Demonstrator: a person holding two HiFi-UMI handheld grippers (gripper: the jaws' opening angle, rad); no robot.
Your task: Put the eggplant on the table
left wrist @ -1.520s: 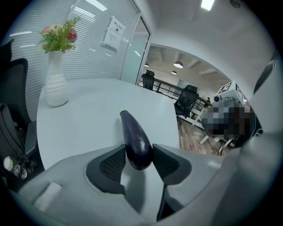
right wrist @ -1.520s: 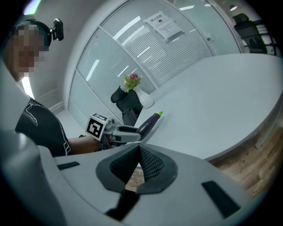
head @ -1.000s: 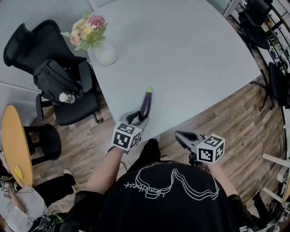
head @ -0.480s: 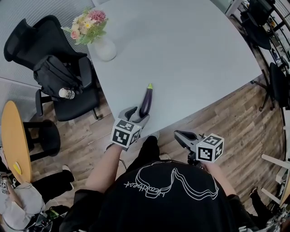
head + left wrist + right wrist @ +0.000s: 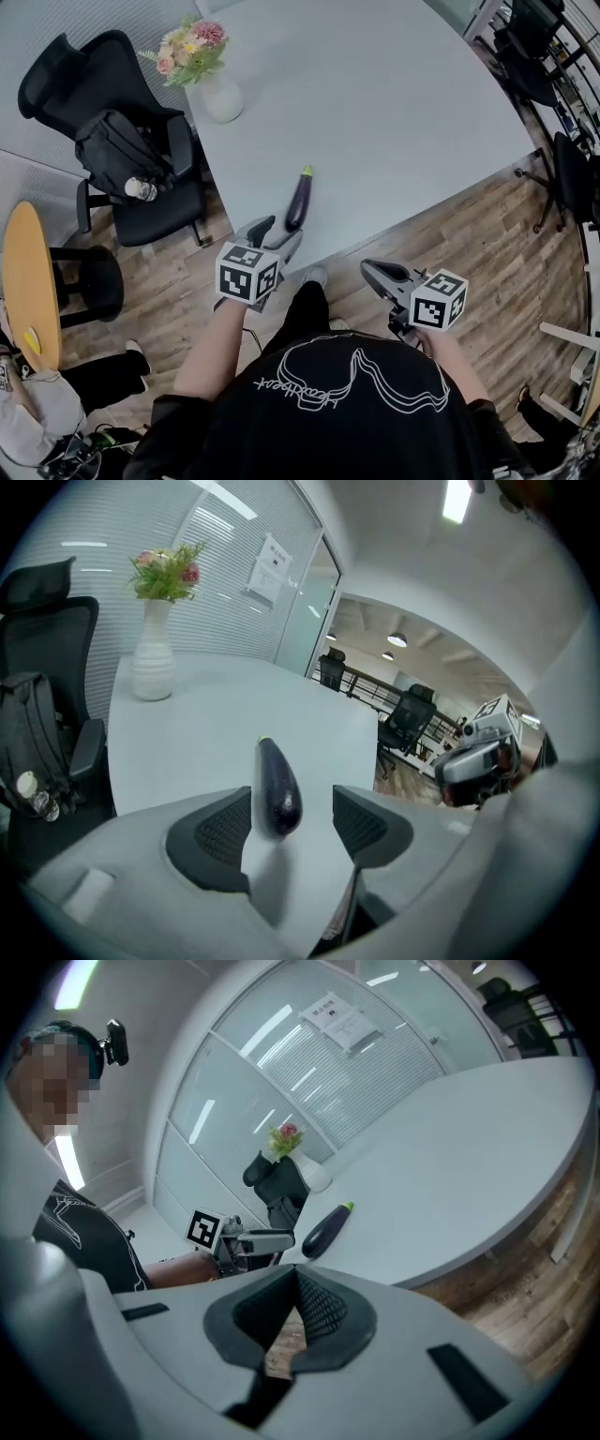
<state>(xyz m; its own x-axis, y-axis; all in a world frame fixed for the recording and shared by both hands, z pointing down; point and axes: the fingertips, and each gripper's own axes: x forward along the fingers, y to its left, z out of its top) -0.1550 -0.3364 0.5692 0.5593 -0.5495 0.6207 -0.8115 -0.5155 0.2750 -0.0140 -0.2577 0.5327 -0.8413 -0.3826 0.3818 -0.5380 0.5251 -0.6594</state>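
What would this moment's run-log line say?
eggplant: lying on table | left tongs: jaws just opening, eggplant end between them, ungripped | right tongs: shut, empty

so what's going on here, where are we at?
A person holds a two-jaw gripper in each hand. The dark purple eggplant lies on the pale grey table, near its front edge. The left gripper has just been opening its jaws. They stand apart, with the eggplant's near end seen between them and the pads not pressing on it. The right gripper is shut and empty, held off the table's edge.
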